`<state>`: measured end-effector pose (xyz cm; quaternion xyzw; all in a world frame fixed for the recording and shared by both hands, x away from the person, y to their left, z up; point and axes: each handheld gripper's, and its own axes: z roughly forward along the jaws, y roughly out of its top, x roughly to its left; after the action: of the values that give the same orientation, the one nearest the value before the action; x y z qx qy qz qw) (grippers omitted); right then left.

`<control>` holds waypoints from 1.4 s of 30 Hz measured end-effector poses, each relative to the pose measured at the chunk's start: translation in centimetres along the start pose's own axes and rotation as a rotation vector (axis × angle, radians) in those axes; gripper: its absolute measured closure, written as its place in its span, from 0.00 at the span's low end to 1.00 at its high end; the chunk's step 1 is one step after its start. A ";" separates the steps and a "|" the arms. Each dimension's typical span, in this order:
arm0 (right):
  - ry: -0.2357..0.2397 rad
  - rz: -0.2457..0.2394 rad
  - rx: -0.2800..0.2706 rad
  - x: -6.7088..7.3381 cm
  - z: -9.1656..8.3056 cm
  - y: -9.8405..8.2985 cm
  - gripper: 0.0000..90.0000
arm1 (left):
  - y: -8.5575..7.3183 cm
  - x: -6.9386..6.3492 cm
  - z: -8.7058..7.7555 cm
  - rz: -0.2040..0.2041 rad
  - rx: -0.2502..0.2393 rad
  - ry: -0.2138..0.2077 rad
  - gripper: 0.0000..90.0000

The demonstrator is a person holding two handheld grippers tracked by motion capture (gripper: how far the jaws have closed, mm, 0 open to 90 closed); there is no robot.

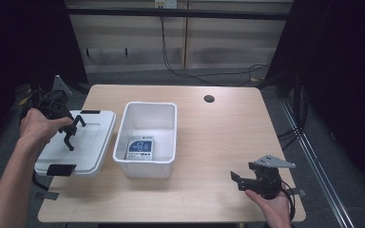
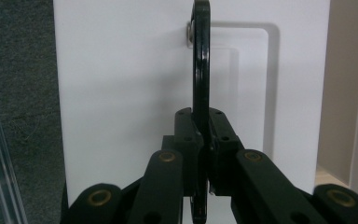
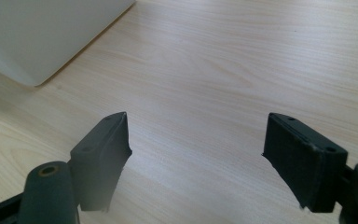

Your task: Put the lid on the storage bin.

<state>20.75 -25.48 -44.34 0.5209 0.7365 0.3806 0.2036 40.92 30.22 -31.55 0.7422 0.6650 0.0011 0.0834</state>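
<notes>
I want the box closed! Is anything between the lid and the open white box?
Nothing visible is. The lid lies right beside the white box, on its left, and the left gripper is shut on the lid's black handle.

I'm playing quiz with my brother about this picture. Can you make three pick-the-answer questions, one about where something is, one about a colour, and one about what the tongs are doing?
1. Where is the blue and white packet?
A. inside the white tub
B. on the lid
C. on the bare table

2. What colour is the lid's handle?
A. red
B. black
C. yellow

3. What are the left tongs doing?
A. hanging open over the tub
C. lying flat on the table
B. shut on the lid's handle

Answers:
1. A, the packet lies on the tub's floor, near its front wall.
2. B, the left gripper view shows a black handle against the white lid.
3. B, both jaws press the handle between them, while the right tongs stand open over the table.
</notes>
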 end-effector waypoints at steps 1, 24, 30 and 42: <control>0.000 0.000 0.000 0.0 0.0 0.0 0.24 | 0.0 0.0 0.0 0.000 0.000 0.000 0.94; -0.001 0.000 0.003 0.0 0.0 0.0 0.24 | 0.1 -2.4 -4.7 0.075 -0.057 -0.014 0.94; -0.001 0.000 0.003 0.0 0.0 0.0 0.24 | 0.2 -3.3 -5.6 0.089 -0.067 -0.012 0.94; 0.001 -0.001 0.004 0.0 0.0 0.0 0.24 | 0.7 -6.7 -6.5 0.131 -0.076 -0.024 0.94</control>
<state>20.75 -25.45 -44.35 0.5208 0.7375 0.3792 0.2023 40.10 24.37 -24.31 0.7804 0.6134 0.0230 0.1194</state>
